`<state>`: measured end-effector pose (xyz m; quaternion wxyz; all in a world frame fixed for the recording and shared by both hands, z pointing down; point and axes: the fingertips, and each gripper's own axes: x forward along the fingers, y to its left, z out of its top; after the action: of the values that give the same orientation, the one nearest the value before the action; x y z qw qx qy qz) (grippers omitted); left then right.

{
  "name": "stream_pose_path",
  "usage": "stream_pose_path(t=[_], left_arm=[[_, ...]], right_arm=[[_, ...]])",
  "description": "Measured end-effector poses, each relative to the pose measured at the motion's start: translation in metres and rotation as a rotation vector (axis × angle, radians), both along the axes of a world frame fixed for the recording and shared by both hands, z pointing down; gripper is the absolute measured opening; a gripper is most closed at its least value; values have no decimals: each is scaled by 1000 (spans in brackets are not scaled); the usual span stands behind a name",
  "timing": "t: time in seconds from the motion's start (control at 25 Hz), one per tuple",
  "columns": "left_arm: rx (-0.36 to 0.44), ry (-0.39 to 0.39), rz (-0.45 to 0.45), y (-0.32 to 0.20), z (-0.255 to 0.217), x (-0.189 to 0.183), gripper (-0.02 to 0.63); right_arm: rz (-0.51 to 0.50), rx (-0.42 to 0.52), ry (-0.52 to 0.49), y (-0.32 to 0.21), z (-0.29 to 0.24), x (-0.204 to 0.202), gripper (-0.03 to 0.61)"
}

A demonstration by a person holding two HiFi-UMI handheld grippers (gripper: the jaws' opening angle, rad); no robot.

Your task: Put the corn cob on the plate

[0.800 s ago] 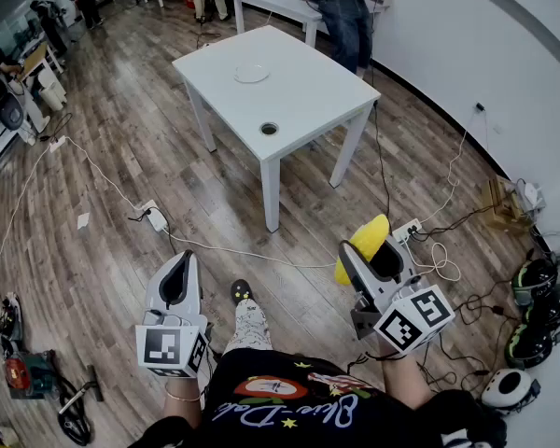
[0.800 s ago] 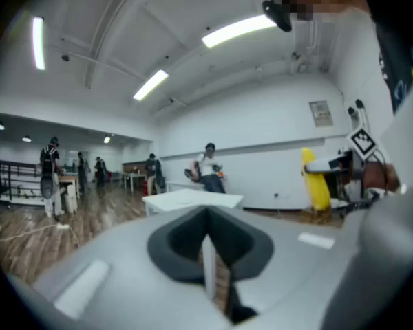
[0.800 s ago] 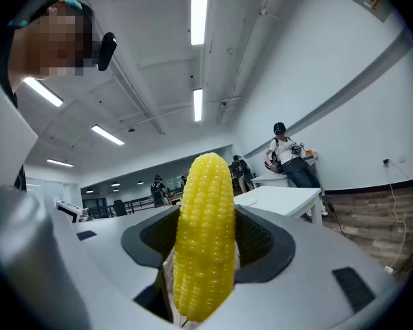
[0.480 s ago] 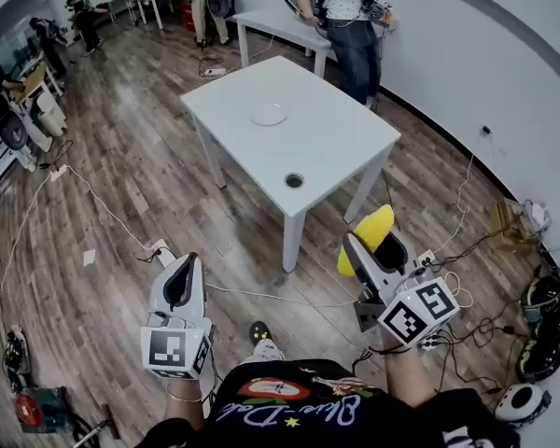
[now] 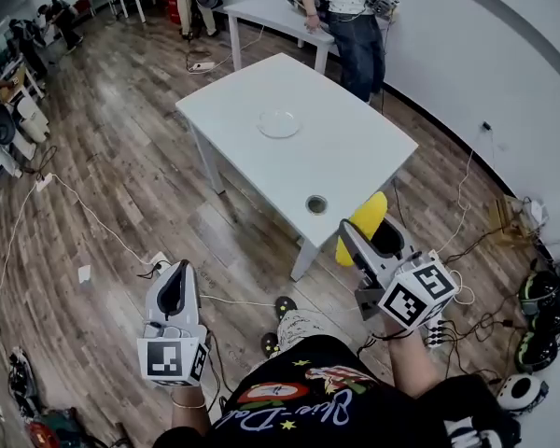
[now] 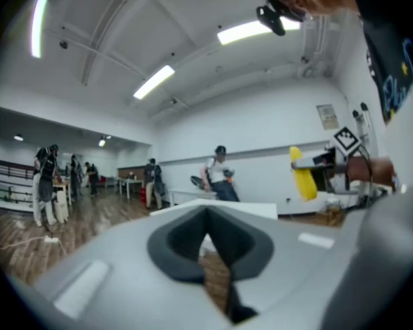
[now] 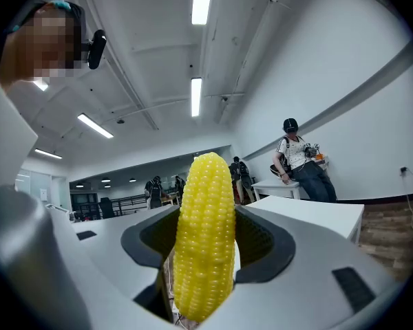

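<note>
Yellow corn cob [image 7: 205,239], kernels intact, stands clamped in the right gripper [image 5: 370,231] (tip jutting forward), well short of the pale round plate [image 5: 279,124] lying flat on the white table [image 5: 355,152].

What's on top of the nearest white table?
Only a pale plate sits on the white table, near its middle; a round hole is by the near edge. Nothing hides the tabletop.

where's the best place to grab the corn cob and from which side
Around the middle, pads on opposite round sides, coming in across its length. The corn cob is long and tapers to a rounded tip, so an end grip would likely slip. The right gripper holds it roughly so, tip clear of the jaws.
</note>
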<state>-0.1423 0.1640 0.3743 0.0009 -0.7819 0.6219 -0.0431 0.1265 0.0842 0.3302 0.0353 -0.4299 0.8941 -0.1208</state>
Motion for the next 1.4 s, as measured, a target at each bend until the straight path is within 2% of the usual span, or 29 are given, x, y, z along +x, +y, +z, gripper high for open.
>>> stream_pose_path(t=[0.24, 0.36, 0.48, 0.6, 0.72, 0.8, 0.88, 1.0, 1.12, 1.28, 1.4], left_arm=[[-41, 4, -78, -60, 17, -46, -14], [-48, -31, -98, -109, 20, -66, -14], [33, -83, -60, -170, 2, -64, -14], [132, -93, 8, -234, -15, -52, -14], [131, -102, 43, -288, -18, -48, -14], [121, -66, 62, -317, -15, -43, -12], [108, -14, 77, -338, -9, -41, -14], [70, 7, 89, -363, -2, -46, -14], [46, 16, 105, -382, 2, -56, -14], [42, -11, 125, -406, 3, -68, -14], [51, -33, 140, -423, -4, -77, -14]], right_arm=[[5, -32, 39, -90, 23, -19, 252], [17, -60, 38, -144, 41, -26, 252], [22, -90, 35, -201, 55, -30, 252], [26, -125, 36, -255, 67, -35, 252], [16, -143, 41, -300, 76, -49, 252], [4, -156, 52, -324, 81, -53, 252], [-7, -162, 87, -346, 88, -55, 252], [-32, -179, 168, -386, 107, -68, 252], [-63, -265, 253, -423, 143, -85, 252], [-83, -359, 379, -456, 180, -101, 250], [-81, -434, 428, -473, 201, -108, 250]])
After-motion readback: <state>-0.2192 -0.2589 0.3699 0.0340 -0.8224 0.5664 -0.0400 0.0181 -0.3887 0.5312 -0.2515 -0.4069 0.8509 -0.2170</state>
